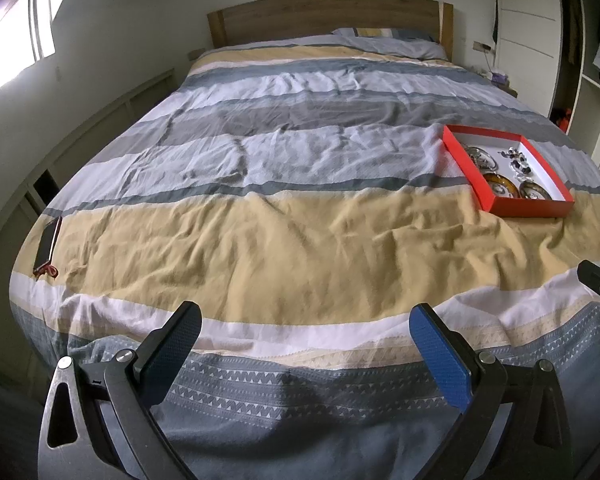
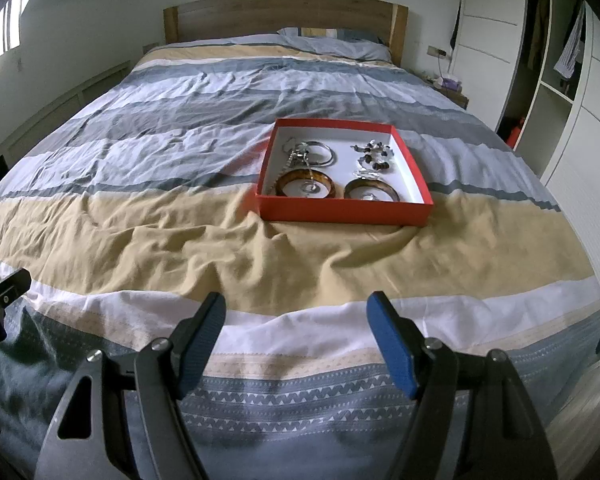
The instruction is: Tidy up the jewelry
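A shallow red box (image 2: 346, 211) with a white inside lies on the striped bedspread (image 2: 204, 236), ahead of my right gripper (image 2: 296, 312). It holds two amber bangles (image 2: 306, 179) (image 2: 372, 188), silver bangles (image 2: 322, 154), a bead chain (image 2: 288, 164) and a pile of small dark and silver pieces (image 2: 374, 156). In the left wrist view the same red box (image 1: 466, 170) sits far right. My left gripper (image 1: 306, 322) hangs open over the foot of the bed, nothing between its pads. The right gripper is open too, well short of the box.
A phone (image 1: 48, 244) with a red strap lies at the bed's left edge. A wooden headboard (image 2: 284, 10) and pillow (image 2: 336, 44) close the far end. A white wardrobe (image 2: 556, 92) stands right, a low white shelf unit (image 1: 112, 120) left, a cluttered nightstand (image 2: 448, 84) beside the bed.
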A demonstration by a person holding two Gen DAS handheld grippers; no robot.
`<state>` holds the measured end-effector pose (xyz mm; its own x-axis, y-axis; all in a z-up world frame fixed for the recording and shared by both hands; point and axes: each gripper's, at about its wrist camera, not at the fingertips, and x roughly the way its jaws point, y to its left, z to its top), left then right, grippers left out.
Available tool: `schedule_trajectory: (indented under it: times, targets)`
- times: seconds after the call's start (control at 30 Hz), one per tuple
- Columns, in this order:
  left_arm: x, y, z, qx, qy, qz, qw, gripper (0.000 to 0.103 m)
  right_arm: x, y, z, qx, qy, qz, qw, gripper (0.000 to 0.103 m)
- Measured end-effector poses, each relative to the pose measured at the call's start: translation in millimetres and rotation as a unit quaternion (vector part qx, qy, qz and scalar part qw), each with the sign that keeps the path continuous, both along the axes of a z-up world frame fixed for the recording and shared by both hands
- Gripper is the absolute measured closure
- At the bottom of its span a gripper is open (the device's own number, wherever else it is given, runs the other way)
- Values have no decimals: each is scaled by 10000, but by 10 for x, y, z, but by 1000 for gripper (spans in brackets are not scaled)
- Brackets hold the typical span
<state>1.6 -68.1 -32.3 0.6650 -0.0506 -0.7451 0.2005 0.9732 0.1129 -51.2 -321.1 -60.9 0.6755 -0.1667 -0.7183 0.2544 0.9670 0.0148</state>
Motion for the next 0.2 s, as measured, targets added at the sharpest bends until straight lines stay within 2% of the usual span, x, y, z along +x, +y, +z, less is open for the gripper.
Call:
schedule_trajectory:
  times: [0.2]
  targets:
    - [0,5,2,-26,2,1,10000,1,5,9,0,-12,2,3,10000,31]
